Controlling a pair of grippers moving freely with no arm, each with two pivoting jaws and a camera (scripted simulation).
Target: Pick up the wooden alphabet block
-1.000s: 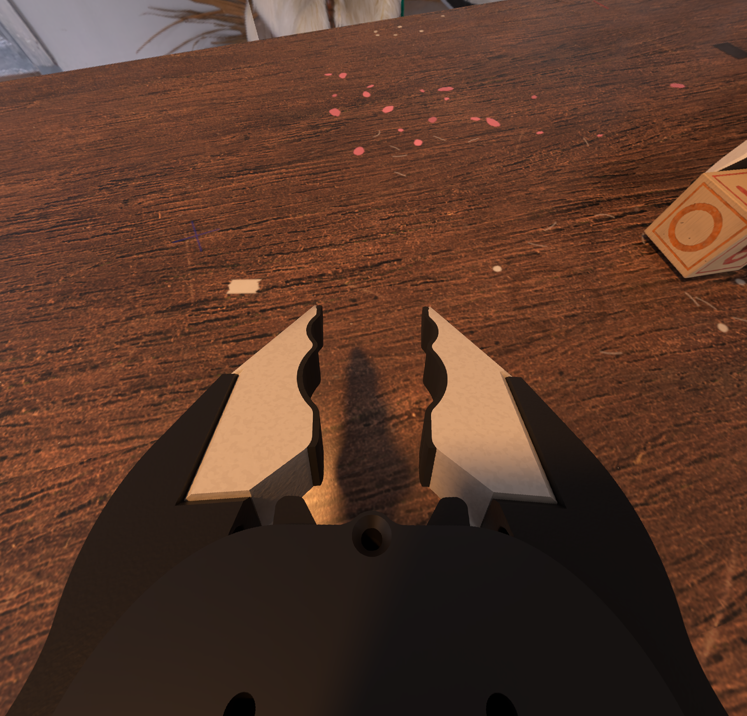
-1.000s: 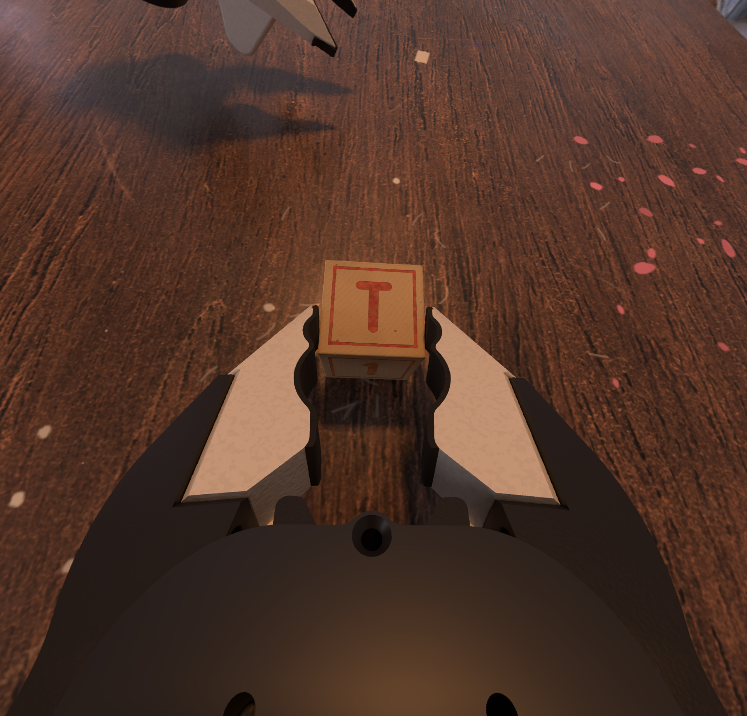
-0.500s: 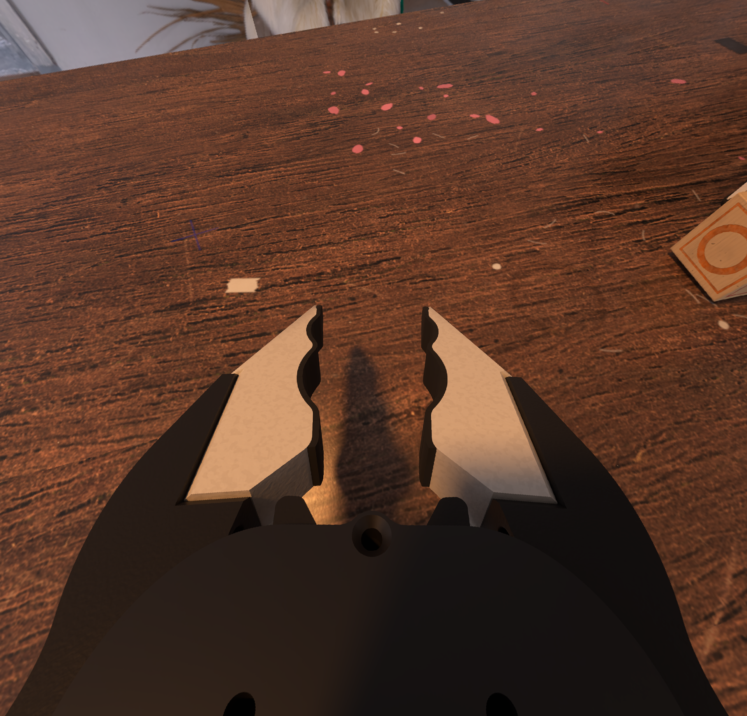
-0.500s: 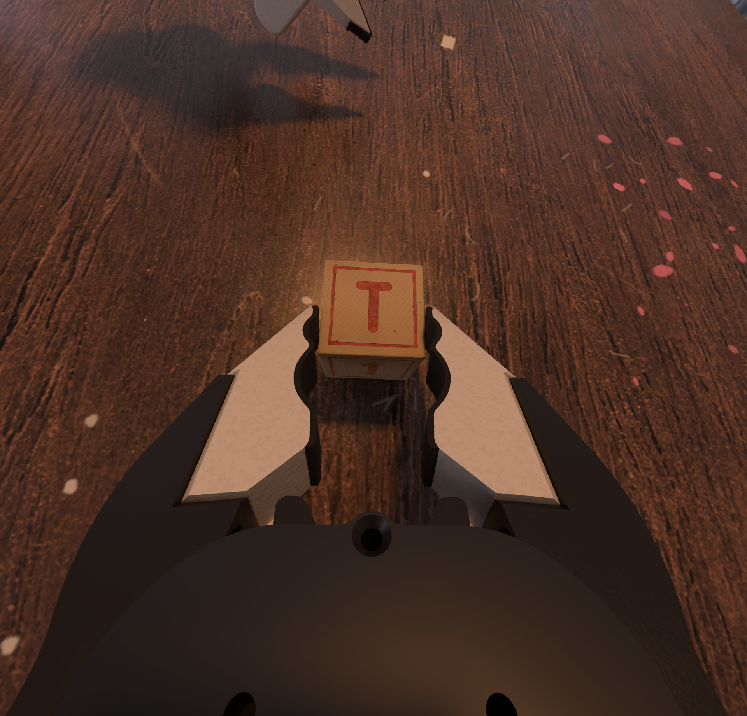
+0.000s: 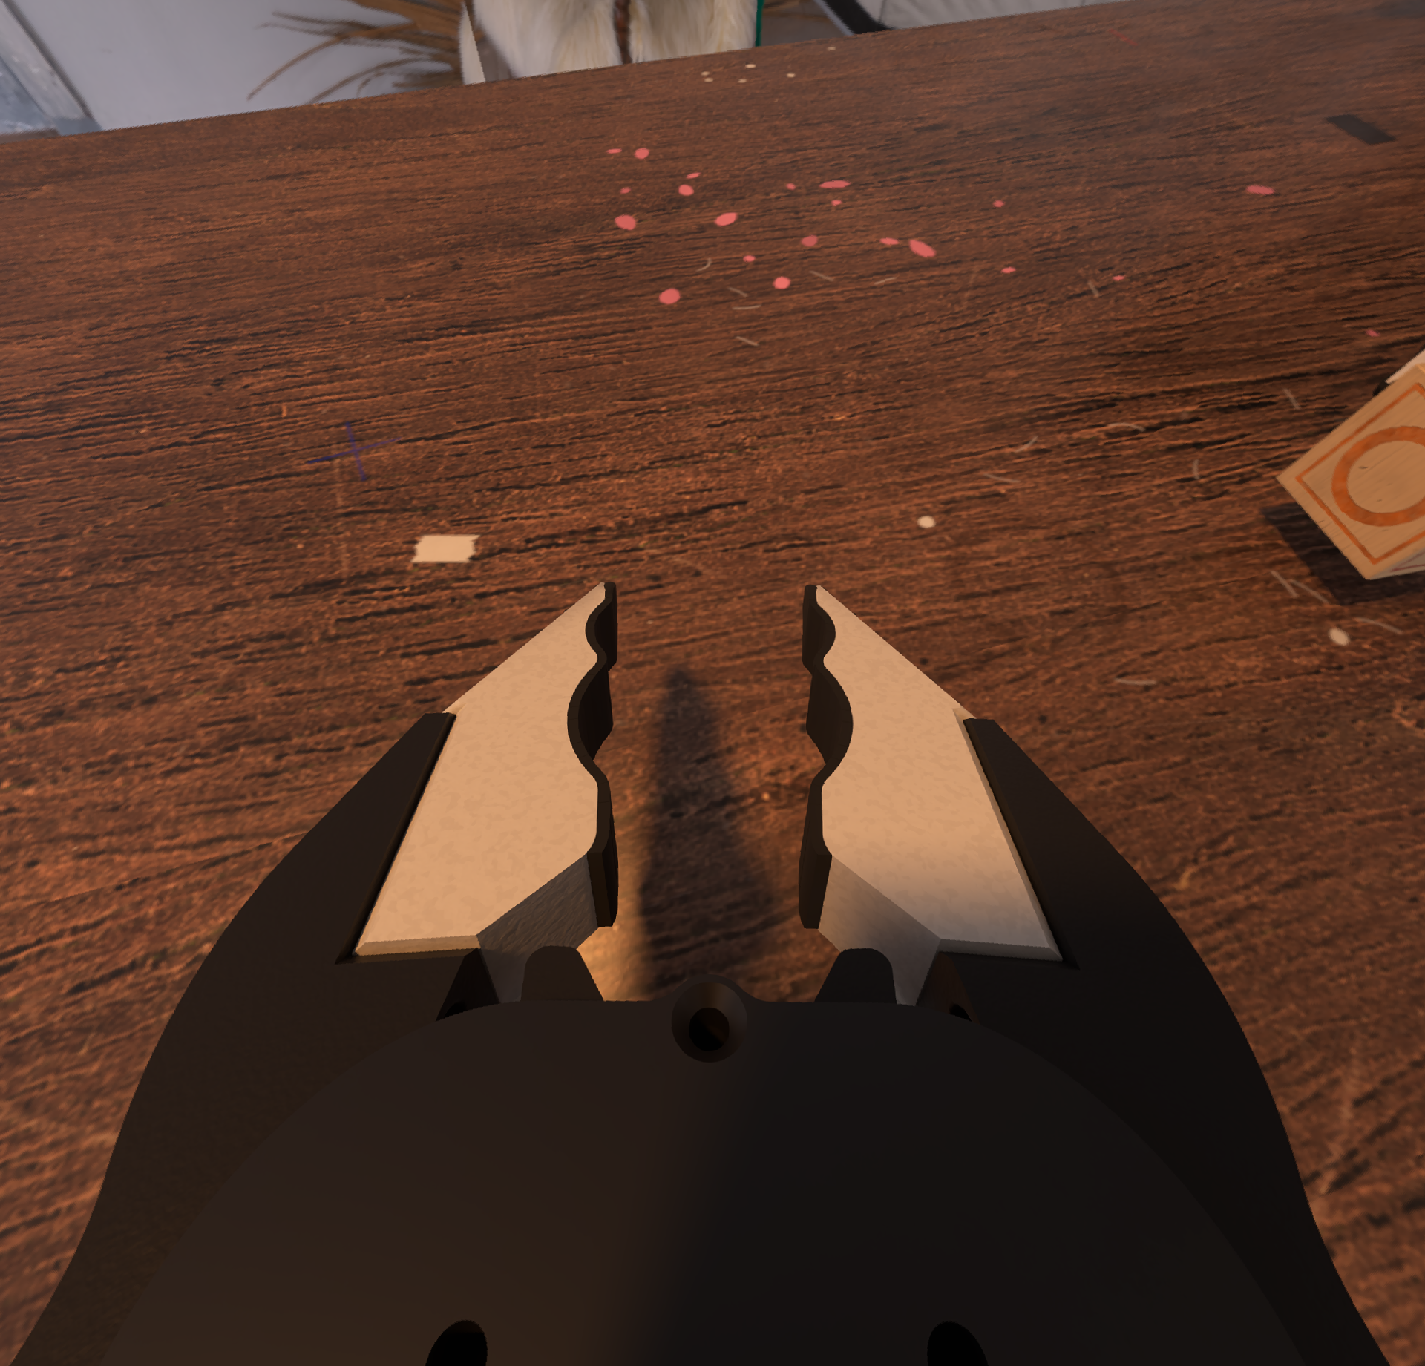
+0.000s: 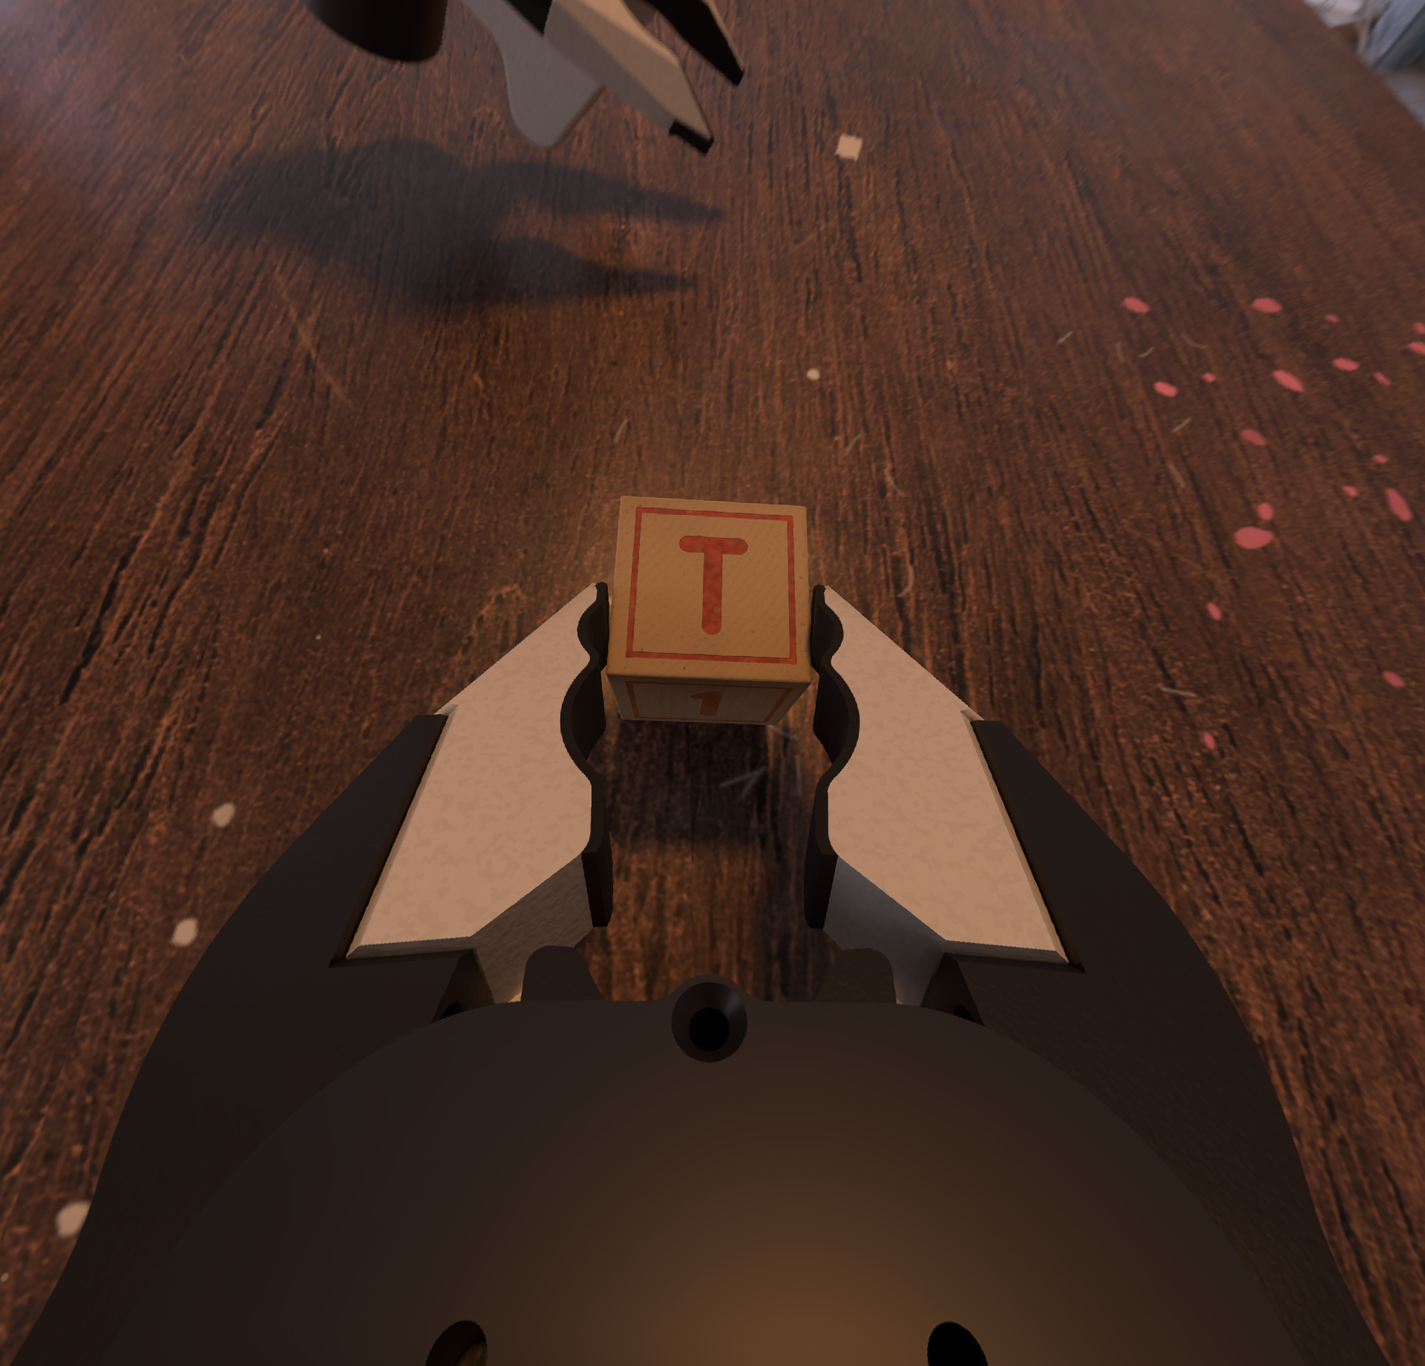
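Note:
The wooden alphabet block (image 6: 709, 589), light wood with red markings, sits clamped between my right gripper's (image 6: 709, 597) fingertips and hangs a little above the dark wooden table (image 6: 308, 558). In the left wrist view the block (image 5: 1372, 481) shows at the right edge, tilted, with its shadow on the table below it. My left gripper (image 5: 709, 597) is open and empty, hovering above the table (image 5: 694, 404) well to the left of the block. It also shows at the top of the right wrist view (image 6: 617, 72), with its shadow under it.
Pink paint specks (image 5: 771, 234) dot the table toward its far side. A small pale square scrap (image 5: 445, 548) lies ahead and left of my left gripper. The table's far edge (image 5: 540, 88) runs along the top, with a white furry thing beyond it.
My right gripper has kept its grip on the block and moved with it over the table; a shadow now shows under the block. The left gripper has stayed put and open.

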